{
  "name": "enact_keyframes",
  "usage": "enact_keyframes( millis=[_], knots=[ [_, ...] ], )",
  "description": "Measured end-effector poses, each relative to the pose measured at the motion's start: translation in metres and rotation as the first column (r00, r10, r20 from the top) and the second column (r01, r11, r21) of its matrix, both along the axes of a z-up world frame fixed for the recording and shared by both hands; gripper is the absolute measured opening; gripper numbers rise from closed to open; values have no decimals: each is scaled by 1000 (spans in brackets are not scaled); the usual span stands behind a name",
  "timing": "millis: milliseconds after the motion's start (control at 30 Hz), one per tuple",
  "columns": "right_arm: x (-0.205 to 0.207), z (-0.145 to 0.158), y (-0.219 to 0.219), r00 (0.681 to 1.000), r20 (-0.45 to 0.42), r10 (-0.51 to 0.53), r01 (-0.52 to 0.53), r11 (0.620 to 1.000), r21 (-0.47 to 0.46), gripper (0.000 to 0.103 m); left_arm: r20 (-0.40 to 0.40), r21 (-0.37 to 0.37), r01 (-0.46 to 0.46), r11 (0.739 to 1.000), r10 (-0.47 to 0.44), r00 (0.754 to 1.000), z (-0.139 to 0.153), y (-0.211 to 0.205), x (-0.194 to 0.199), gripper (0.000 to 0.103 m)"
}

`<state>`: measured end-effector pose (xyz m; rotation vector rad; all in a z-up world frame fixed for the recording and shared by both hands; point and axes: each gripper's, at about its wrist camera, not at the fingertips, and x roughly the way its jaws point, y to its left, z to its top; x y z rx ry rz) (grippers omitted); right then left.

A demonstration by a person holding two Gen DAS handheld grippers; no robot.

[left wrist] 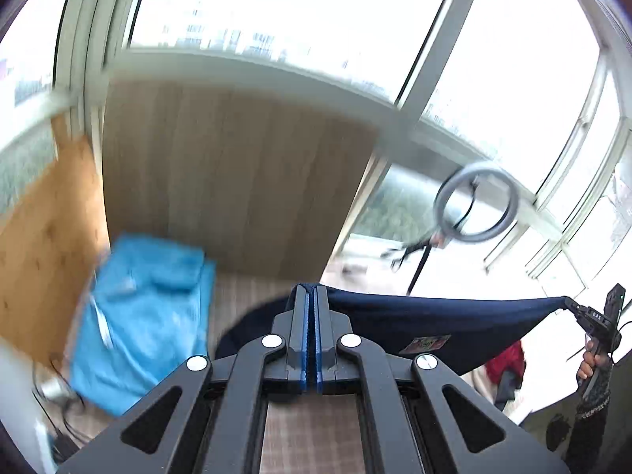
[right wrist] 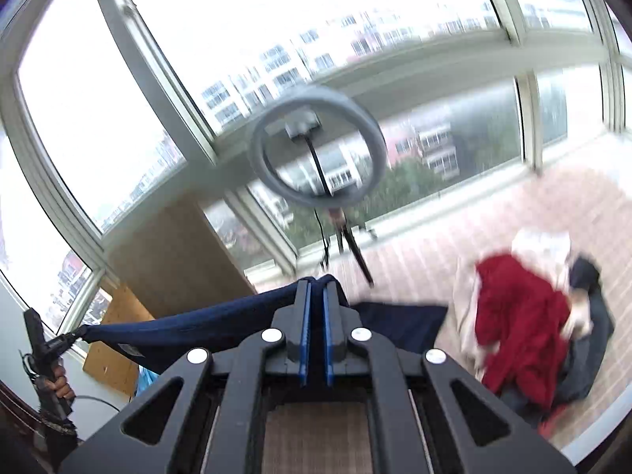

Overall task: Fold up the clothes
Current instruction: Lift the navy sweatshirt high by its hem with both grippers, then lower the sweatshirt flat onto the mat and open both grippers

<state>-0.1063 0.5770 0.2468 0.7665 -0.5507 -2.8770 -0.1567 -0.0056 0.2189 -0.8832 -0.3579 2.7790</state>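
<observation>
Folded light-blue garment [left wrist: 146, 316] already sits on the left, soft and fleecy-looking. Left tool [left wrist: 310, 296] and right tool [right wrist: 315, 290] are each clenched on the navy garment [left wrist: 434, 324], stretched taut midair between them. Rumpled red-and-dark pile [right wrist: 525, 328] on the right looks unfolded, so plenty left.

Navy garment [left wrist: 442, 324] stretched taut in air; red garment [right wrist: 521, 324] crumpled, heaped.
</observation>
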Motion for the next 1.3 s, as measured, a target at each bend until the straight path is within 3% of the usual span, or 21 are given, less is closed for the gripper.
enact_keyframes(
  millis=[67, 133, 233, 300, 367, 467, 633, 733, 833, 900, 1000, 1067, 1200, 1300],
  knots=[
    [17, 64, -6, 994, -107, 0, 7, 998, 65, 5, -111, -56, -17, 998, 11, 994, 69, -4, 24, 1],
    [33, 103, -12, 989, -145, 8, 7, 994, 106, 6, -175, -93, -30, 995, 13, 985, 112, -4, 47, 2],
    [58, 119, -18, 984, -174, 30, 1, 985, 173, 6, -196, -133, -39, 990, 12, 980, 126, -6, 70, 1],
    [74, 109, -17, 986, -159, 57, -28, 984, 173, 6, -188, -160, -35, 987, 4, 982, 120, -8, 83, 1],
    [89, 83, -16, 991, -115, 74, -52, 981, 185, 6, -153, -197, -23, 980, -8, 988, 94, -6, 97, 1],
    [118, 18, -14, 996, -17, 86, -81, 975, 207, 6, -71, -233, 11, 972, -28, 997, 37, 0, 118, 2],
    [172, -139, -5, 965, 239, 110, -131, 989, 74, 6, 144, -267, 76, 961, -38, 989, -92, 18, 153, 1],
    [197, -234, -8, 909, 399, 120, -133, 991, 6, 6, 315, -229, 95, 969, -18, 949, -183, 11, 179, 1],
    [220, -323, -13, 829, 543, 133, -127, 991, -48, 6, 477, -176, 85, 981, 10, 879, -271, 2, 202, 1],
    [232, -359, -21, 790, 599, 130, -141, 990, -29, 6, 566, -154, 75, 985, 26, 824, -323, -2, 218, 1],
    [242, -387, -24, 750, 649, 124, -156, 988, -9, 6, 654, -115, 65, 991, 26, 756, -380, -4, 238, 1],
    [245, -388, -22, 749, 650, 125, -155, 988, -12, 6, 674, -104, 56, 993, 29, 738, -397, -6, 247, 1],
    [250, -378, -17, 753, 649, 112, -158, 987, 12, 6, 668, -72, 30, 997, 26, 744, -396, -8, 259, 1],
    [254, -366, -12, 765, 634, 112, -160, 987, 19, 6, 633, -76, 44, 996, 14, 774, -378, 1, 266, 1]
  ],
)
